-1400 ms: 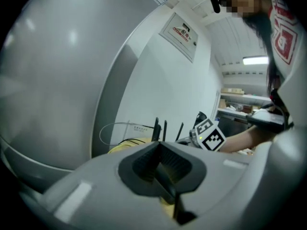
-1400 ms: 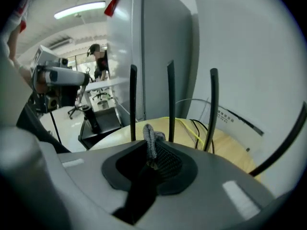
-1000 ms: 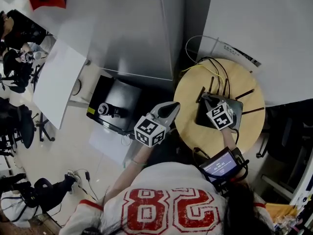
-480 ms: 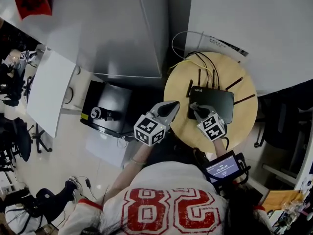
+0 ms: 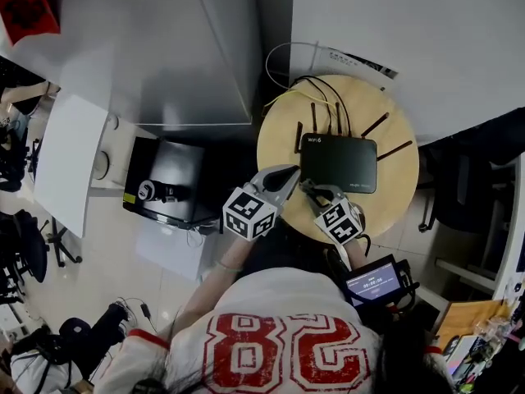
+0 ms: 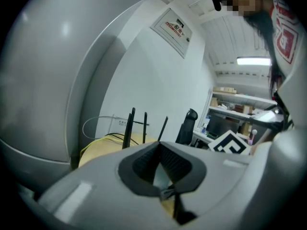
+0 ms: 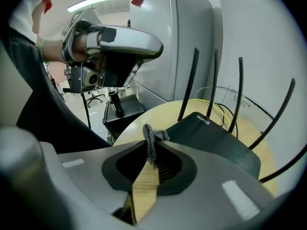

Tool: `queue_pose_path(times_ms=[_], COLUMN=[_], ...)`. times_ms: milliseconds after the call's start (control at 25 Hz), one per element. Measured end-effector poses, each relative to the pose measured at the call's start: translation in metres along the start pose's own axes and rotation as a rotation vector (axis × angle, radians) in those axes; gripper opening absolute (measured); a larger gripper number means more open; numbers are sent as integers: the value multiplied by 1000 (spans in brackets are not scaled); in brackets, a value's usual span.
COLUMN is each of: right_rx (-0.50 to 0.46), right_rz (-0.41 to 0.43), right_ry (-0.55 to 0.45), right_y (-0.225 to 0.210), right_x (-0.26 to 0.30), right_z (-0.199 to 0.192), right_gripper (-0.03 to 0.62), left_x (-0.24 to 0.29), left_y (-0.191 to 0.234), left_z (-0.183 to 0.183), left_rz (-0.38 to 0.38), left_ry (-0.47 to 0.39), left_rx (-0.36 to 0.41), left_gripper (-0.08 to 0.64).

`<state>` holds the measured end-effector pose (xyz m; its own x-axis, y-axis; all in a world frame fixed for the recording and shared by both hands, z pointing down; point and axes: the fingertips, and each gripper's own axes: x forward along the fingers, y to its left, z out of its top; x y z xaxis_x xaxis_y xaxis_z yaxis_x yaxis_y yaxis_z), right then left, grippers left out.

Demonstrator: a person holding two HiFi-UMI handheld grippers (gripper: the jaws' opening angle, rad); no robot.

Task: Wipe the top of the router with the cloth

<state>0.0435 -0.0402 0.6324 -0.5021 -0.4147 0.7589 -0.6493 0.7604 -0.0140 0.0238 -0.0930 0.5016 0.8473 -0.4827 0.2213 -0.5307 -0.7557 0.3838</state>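
Beyond the right gripper, which pinches the cloth, the router lies uncovered: the gripper has drawn back, so the wipe is probably done. The left gripper is pressed together.

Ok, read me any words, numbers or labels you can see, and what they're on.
"WiFi 6": on the router.
"28": on the person's shirt.
Wall sign, small screen: too small to read.
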Motion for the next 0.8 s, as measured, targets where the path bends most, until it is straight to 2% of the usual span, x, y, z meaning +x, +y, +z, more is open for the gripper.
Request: queue_pose_path(times_ms=[160,560,800], right_rx=[-8,-43,-68], right_rz=[-3,-90,-116], right_ry=[-20,28,43], right_y=[-18,-121,-145], right_x=[0,13,23], right_z=[7,20,26], right_gripper=[51,50,49], left_x=[1,-25,-38], left_y=[1,30,37], left_z=[1,7,10], left_rz=[21,150,193], left_ry=[1,-17,-22], left_rx=[2,-7,-6], left_gripper=[0,0,0])
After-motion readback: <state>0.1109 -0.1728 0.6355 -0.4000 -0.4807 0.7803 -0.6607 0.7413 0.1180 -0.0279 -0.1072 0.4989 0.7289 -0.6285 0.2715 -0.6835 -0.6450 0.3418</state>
